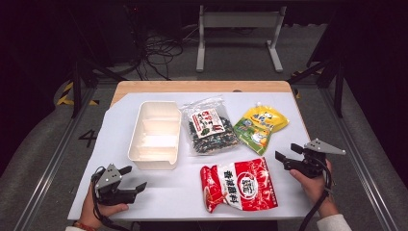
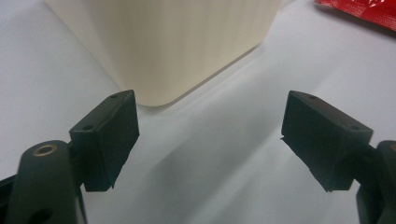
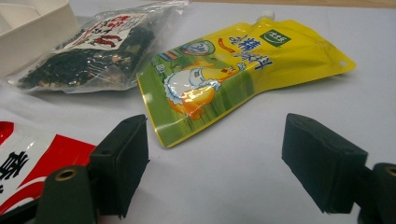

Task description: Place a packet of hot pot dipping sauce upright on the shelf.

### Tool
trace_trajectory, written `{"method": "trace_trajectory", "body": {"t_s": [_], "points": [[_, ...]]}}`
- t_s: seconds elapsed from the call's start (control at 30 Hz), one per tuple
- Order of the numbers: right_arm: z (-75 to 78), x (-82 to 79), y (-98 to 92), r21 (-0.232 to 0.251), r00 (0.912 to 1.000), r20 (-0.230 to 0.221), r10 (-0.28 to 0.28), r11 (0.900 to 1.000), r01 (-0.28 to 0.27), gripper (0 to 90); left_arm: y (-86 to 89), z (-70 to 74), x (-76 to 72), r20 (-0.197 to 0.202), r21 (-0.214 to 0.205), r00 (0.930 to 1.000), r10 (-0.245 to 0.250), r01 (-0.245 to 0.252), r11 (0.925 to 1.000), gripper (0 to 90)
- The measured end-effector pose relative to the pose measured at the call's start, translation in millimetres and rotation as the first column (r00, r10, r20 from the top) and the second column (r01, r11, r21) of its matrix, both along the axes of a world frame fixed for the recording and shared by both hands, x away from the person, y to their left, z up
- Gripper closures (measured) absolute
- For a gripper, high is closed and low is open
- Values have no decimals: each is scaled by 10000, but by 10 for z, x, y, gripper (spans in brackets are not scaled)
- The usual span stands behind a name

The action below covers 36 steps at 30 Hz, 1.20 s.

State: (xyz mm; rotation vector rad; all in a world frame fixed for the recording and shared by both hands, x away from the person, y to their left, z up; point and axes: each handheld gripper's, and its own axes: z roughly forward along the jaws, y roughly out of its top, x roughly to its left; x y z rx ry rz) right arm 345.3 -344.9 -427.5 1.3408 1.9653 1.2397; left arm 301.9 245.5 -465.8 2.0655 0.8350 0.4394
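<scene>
In the left gripper view, the white bin (image 2: 163, 46) ahead of the jaws is cut off by the top edge, so its rim and inside are hidden. A red packet (image 2: 362, 11) beyond the right jaw shows just a corner. In the right gripper view, the left jaw covers part of that red packet (image 3: 28, 163), and the printing on the seaweed bag (image 3: 93, 51) is blurred.

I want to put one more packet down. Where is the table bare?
Bare: the near-left sheet between the white bin and the left gripper, the strip left of the bin, and the far edge. Crowded: the seaweed bag, yellow pouch and red packet by the right gripper.
</scene>
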Motion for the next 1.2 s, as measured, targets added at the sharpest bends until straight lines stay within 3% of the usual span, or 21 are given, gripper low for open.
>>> {"method": "trace_trajectory", "body": {"t_s": [0.2, 0.3, 0.43, 0.63, 0.77, 0.93, 1.2], "points": [[13, 115, -2, -48, 9999, -128, -104, 9999, 104, 228, -34, 12, 20, -79, -169, 10000, -28, 26, 9999, 203], [27, 194, -30, 171, 9995, -164, -263, 9995, 266, 234, -61, 22, 16, -37, -144, 9999, -96, 95, 9999, 202], [26, 278, -45, 272, 9991, -186, -383, 9989, 388, 217, -104, 10, 34, 96, -34, 9994, -325, 325, 9995, 188], [3, 407, -39, 434, 9973, -394, -624, 9970, 641, 211, -118, -4, 84, -22, 192, 9998, -180, 181, 9997, 171], [-17, 472, -7, 586, 9969, -554, -559, 9965, 591, 215, -132, -15, 60, -55, 305, 9998, -190, 192, 9994, 171], [-18, 552, 89, 416, 9978, -646, -151, 9990, 178, 233, -101, -16, 32, -126, 322, 9997, -191, 194, 9993, 173], [-1, 623, 168, 273, 9974, -720, 37, 9996, -17, 250, -104, -4, -20, -109, 376, 9995, -296, 300, 9988, 178]]}}
